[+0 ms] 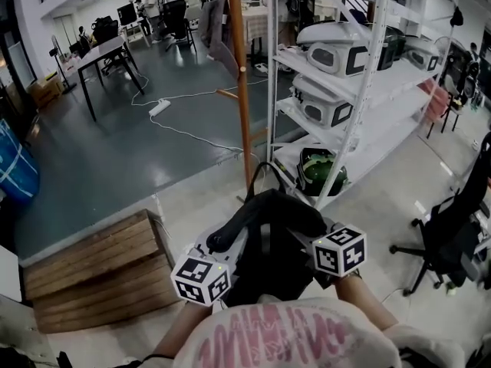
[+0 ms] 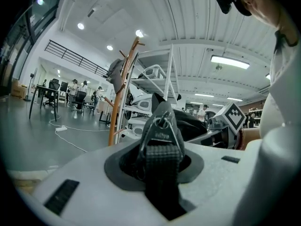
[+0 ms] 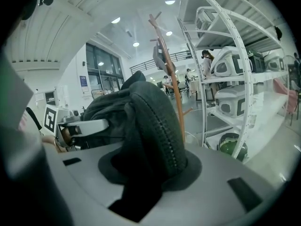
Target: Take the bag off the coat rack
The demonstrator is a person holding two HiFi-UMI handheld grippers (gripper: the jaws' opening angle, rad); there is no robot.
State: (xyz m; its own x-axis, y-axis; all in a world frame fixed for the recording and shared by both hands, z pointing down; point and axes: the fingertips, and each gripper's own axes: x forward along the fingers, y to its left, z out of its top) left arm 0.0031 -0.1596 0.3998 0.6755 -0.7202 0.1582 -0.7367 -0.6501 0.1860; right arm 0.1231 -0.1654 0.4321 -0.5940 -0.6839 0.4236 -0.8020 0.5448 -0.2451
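Bag: the black bag (image 1: pixel 268 232) is off the coat rack (image 1: pixel 241 90). It is held between both grippers just in front of the person's chest, and the rack's wooden pole stands beyond it, apart.
Left gripper (image 2: pixel 161 161): its own view shows the jaws clamped on the bag's webbing strap (image 2: pixel 160 168), which has a metal ring at the top. The head view shows only its marker cube beside the bag's flank.
Right gripper (image 3: pixel 146 171): its own view shows the jaws closed on a thick padded fold of the bag with a stitched seam. From the head view that grip is hidden under the bag.
Head view only: a wooden platform (image 1: pixel 92 271) sits low on the left and an office chair (image 1: pixel 445 236) on the right.
Edges: a white shelf unit (image 1: pixel 360 90) stands just right of the rack, close ahead of the bag.
Open room: grey floor lies left of the rack, crossed by a power strip (image 1: pixel 159 107) and its cable.
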